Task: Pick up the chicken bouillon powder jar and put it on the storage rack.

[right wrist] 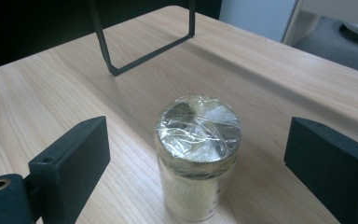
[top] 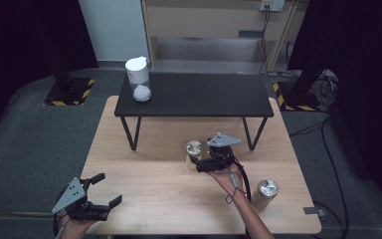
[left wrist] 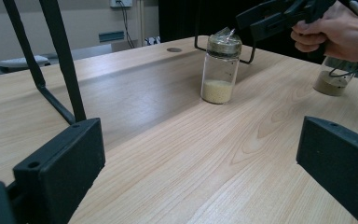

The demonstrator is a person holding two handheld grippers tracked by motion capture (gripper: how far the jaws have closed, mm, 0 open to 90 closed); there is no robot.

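The right gripper (top: 202,162) hovered with jaws spread either side of the foil-capped glass jar of pale grains (right wrist: 197,156), not touching it. At seven o'clock, the left gripper (top: 110,191) gaped, empty.

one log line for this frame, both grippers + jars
left gripper open, idle | right gripper open, jaws flanking grain jar | second jar untouched

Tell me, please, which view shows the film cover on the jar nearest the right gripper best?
The right gripper view: the film cover sits close between open jaws, wrinkles clear. The left gripper view shows it side-on; the high view, a small glint.
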